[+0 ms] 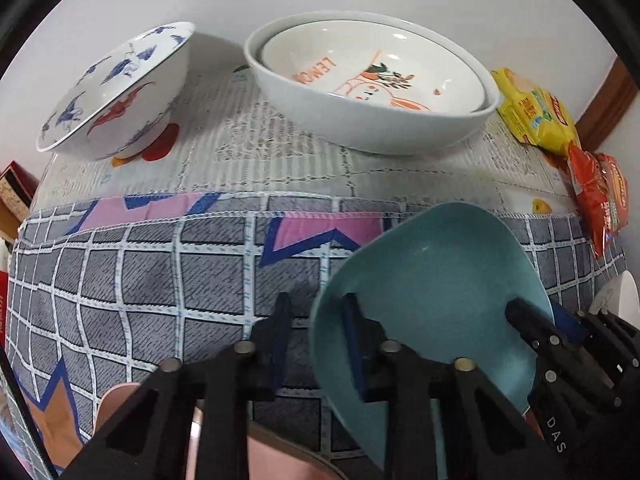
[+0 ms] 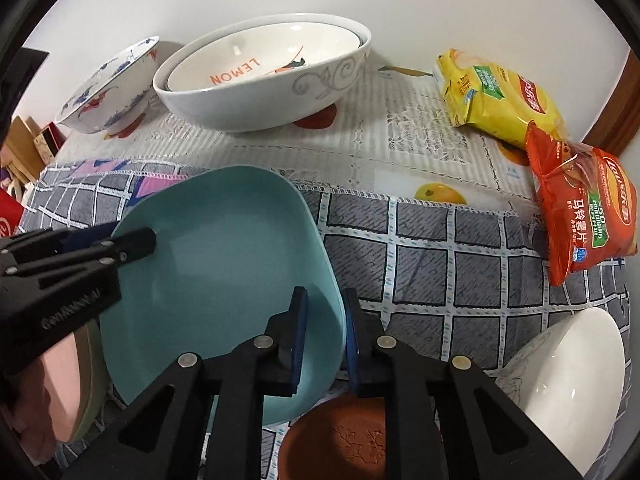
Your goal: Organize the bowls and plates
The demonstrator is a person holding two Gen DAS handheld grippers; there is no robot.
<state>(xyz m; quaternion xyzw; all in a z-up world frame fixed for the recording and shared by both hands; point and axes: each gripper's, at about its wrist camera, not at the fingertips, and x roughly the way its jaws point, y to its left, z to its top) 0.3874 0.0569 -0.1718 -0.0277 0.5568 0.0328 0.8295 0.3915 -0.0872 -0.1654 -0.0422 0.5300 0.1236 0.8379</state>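
A teal plate (image 2: 232, 264) is held tilted above the checked cloth; it also shows in the left wrist view (image 1: 436, 280). My right gripper (image 2: 325, 344) is shut on its near rim. My left gripper (image 1: 316, 344) straddles its other rim, jaws still apart, one finger inside the plate; it appears in the right wrist view (image 2: 136, 242). At the back stands a large white bowl (image 2: 256, 96) with a "LEMON" bowl (image 2: 256, 64) nested inside, and a blue-and-red patterned bowl (image 2: 112, 88) to its left.
A yellow snack bag (image 2: 496, 100) and an orange chip bag (image 2: 584, 216) lie at the right. A white bowl (image 2: 568, 380) and a brown dish (image 2: 340, 440) sit near right. A pink plate (image 2: 60, 380) lies near left.
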